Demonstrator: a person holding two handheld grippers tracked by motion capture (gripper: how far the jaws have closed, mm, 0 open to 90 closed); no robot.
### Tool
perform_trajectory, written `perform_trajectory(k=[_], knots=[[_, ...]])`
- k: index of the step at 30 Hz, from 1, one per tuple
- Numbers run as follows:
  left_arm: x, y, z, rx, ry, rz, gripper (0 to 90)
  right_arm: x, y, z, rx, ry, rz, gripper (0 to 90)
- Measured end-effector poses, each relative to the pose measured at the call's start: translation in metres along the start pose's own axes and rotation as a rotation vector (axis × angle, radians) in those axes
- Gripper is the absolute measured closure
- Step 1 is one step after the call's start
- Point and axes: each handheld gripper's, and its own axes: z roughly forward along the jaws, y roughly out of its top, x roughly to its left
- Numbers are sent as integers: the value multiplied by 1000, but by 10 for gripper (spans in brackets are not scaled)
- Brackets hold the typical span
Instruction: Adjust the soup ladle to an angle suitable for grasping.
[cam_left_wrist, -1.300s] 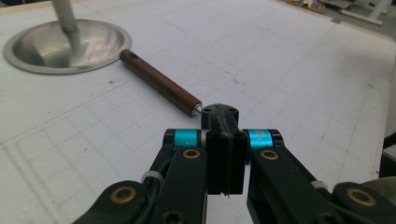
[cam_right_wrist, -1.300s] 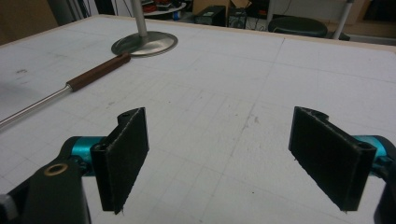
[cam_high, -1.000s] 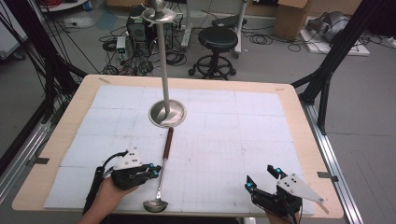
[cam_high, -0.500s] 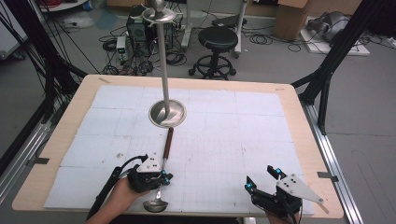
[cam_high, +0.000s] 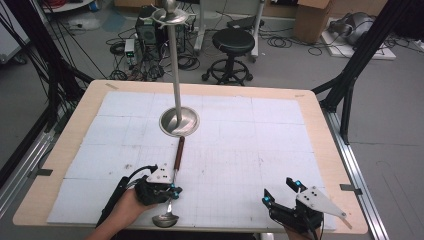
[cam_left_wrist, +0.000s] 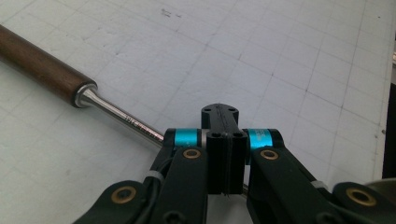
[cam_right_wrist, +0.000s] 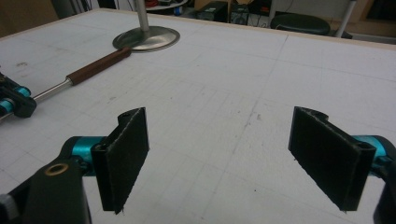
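Near the stand's round base, you are clamping your left gripper tight on the ladle's steel shank, likely for lifting it, while your right gripper is waiting wide open, empty.

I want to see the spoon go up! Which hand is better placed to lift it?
Left. The left gripper is shut on the steel ladle with the brown wooden handle. The right gripper sits open, well off to the side.

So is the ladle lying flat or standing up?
Lying flat. The ladle lies along the table, with the left gripper shut on its metal stem.
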Motion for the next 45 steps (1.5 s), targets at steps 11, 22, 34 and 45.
perform_trajectory(k=[11, 22, 34, 45], knots=[[12, -5, -13, 40, 19, -30, 895, 0, 0, -1, -1, -2, -1, 193], [18, -9, -25, 4, 66, -62, 875, 0, 0, -1, 2, -2, -1, 193], [4, -10, -42, -115, 52, -93, 888, 1, 0, 1, 9, 2, 0, 193], [22, -32, -52, -179, 200, -208, 888, 7, 0, 8, 33, 62, -30, 276]])
